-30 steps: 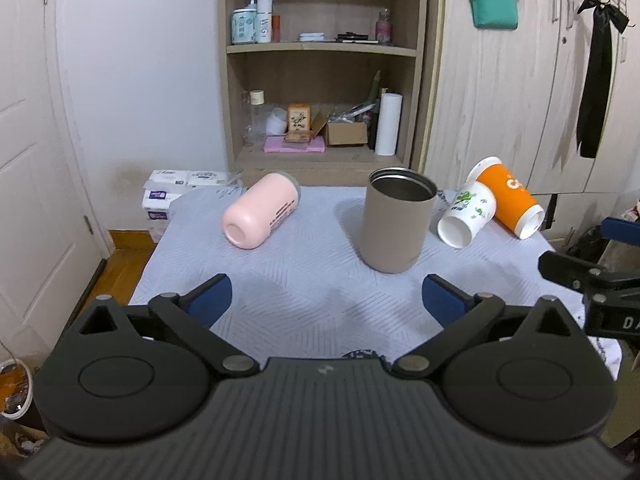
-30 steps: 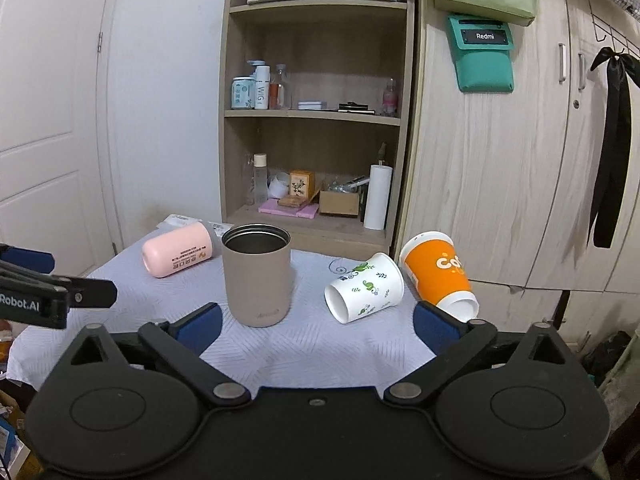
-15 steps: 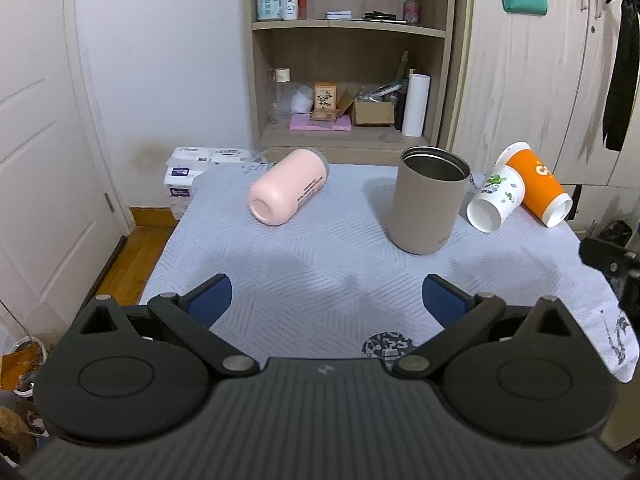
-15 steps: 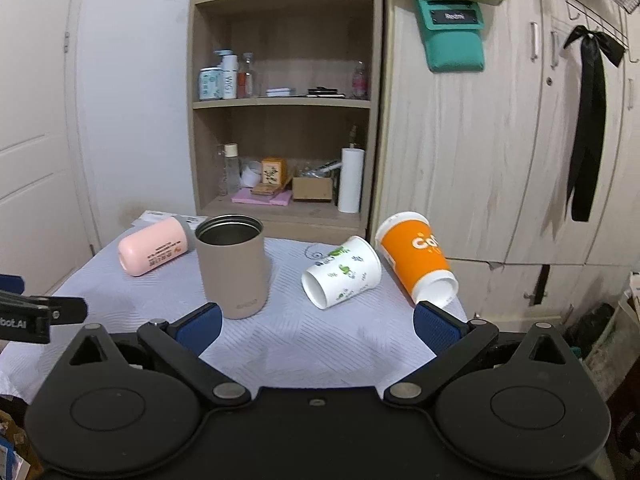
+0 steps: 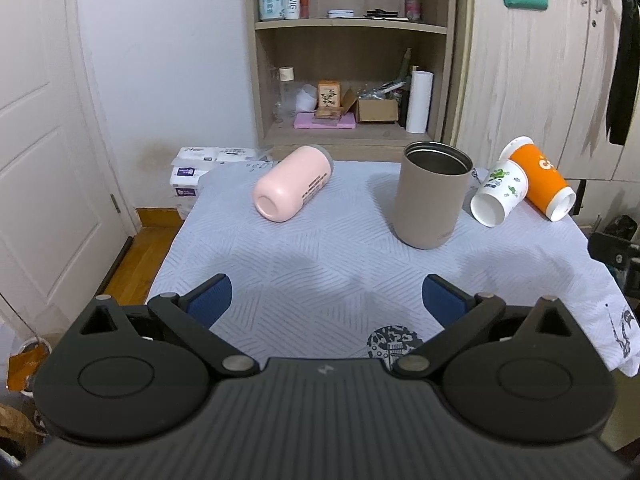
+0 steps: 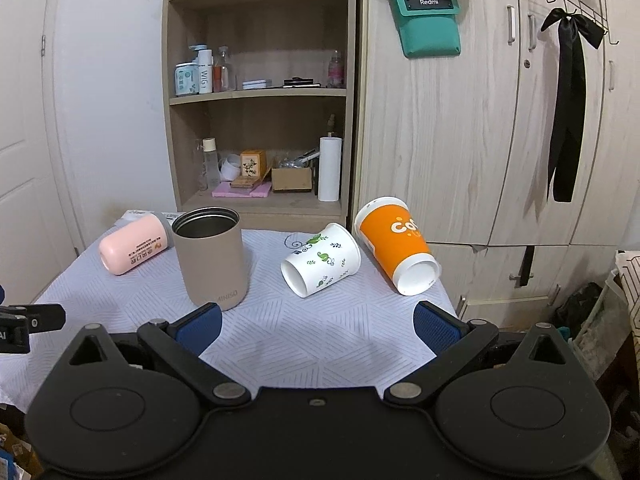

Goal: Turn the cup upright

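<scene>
A taupe tumbler [image 5: 433, 195] [image 6: 211, 255] stands upright on the cloth-covered table [image 5: 320, 264]. A pink cup [image 5: 294, 188] [image 6: 134, 249] lies on its side at the back left. A white leaf-print paper cup [image 5: 499, 192] [image 6: 321, 265] and an orange paper cup [image 5: 540, 178] [image 6: 396, 244] lie on their sides at the right. My left gripper [image 5: 326, 304] is open and empty over the table's near edge. My right gripper [image 6: 316, 326] is open and empty, near the table's front right.
A wooden shelf unit [image 6: 260, 120] with bottles and boxes stands behind the table. Wardrobe doors [image 6: 500, 120] are at the right, a white door [image 5: 36, 140] at the left. Tissue packs [image 5: 200, 164] lie beyond the table's back left corner.
Both grippers have drawn back and risen slightly from the table, so the cups appear farther away. Both stay open. The cups have not moved.
</scene>
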`<state>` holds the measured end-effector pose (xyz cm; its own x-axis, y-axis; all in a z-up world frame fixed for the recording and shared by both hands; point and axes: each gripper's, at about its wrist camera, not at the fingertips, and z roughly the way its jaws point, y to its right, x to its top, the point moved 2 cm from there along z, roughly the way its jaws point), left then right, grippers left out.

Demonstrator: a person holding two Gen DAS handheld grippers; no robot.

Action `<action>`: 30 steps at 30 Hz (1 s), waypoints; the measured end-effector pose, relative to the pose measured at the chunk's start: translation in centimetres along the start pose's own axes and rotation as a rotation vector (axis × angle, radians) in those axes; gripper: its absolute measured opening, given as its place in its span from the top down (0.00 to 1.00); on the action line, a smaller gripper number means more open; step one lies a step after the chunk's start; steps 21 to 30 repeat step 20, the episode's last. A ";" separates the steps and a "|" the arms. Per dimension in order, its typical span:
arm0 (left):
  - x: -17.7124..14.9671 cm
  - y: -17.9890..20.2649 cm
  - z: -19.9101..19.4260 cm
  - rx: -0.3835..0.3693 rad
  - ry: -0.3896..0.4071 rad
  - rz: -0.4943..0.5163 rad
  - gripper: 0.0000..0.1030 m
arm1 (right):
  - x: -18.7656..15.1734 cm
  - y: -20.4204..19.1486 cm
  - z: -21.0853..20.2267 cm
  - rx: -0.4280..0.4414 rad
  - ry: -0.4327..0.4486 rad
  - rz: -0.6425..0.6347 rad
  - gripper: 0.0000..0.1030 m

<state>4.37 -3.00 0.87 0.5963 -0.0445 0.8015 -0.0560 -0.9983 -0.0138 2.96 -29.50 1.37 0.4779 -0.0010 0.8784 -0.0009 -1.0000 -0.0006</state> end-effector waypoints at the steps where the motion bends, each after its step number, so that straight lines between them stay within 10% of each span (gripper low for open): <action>1: 0.0 -0.1 0.0 0.003 0.001 -0.005 0.00 | 0.0 0.0 -0.1 -0.001 0.001 0.002 0.00; 30: -0.1 0.0 -0.7 0.050 0.033 0.022 0.00 | 0.0 -0.4 -0.9 -0.005 0.017 -0.012 0.00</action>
